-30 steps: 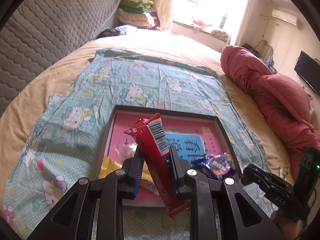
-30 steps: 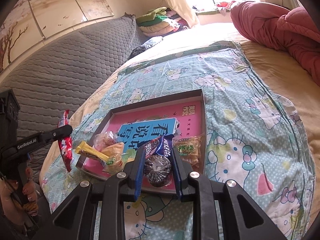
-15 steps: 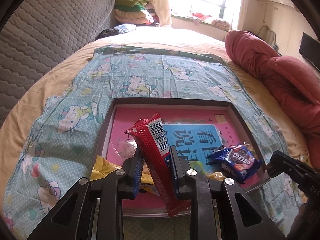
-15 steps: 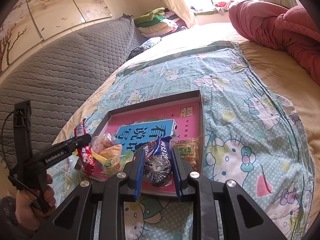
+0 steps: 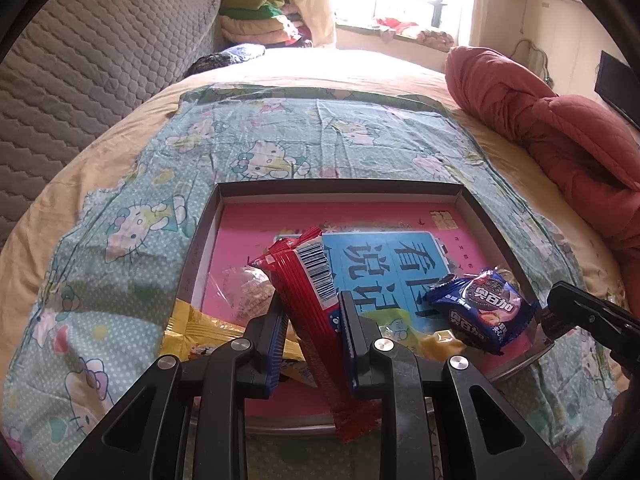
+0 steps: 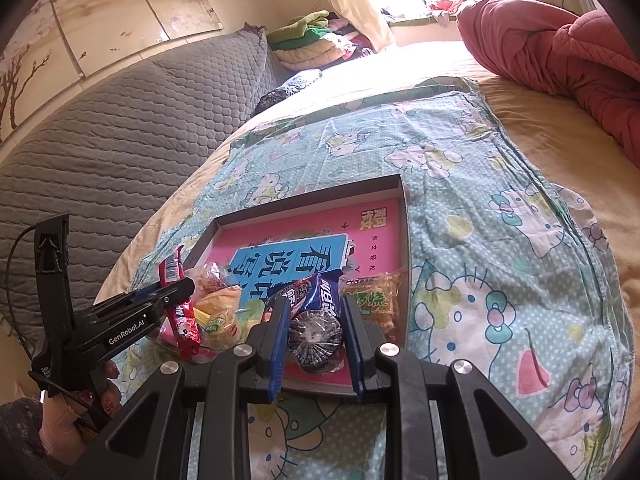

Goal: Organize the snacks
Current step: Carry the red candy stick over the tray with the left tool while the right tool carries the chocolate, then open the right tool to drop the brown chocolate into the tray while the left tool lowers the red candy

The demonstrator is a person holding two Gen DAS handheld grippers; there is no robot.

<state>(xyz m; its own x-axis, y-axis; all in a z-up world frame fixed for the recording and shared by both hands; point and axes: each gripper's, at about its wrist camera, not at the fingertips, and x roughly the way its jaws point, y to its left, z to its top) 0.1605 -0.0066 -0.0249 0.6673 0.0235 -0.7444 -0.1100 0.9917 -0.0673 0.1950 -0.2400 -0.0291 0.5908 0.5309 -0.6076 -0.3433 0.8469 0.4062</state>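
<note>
Left gripper (image 5: 312, 312): jaws clamped on a long red snack bar (image 5: 310, 300), which is held upright between the pads, its barcode end above the jaws and its lower end hanging below them. Beyond the jaws a shallow grey box (image 5: 340, 190) with a pink floor is laid on a cartoon-print cloth (image 5: 120, 240). A yellow packet (image 5: 192, 326) is seen just left of the jaws, a clear-wrapped snack (image 5: 244, 292) ahead of the left jaw.

Right gripper (image 6: 314, 316): jaws closed on a blue cookie packet (image 6: 316, 304), the dark round cookie visible between the pads. The packet is held over the near edge of the box. An orange-brown packet (image 6: 376, 300) lies just right of the jaws, inside the box. A round yellow snack (image 6: 218, 316) lies left of the jaws.
</note>
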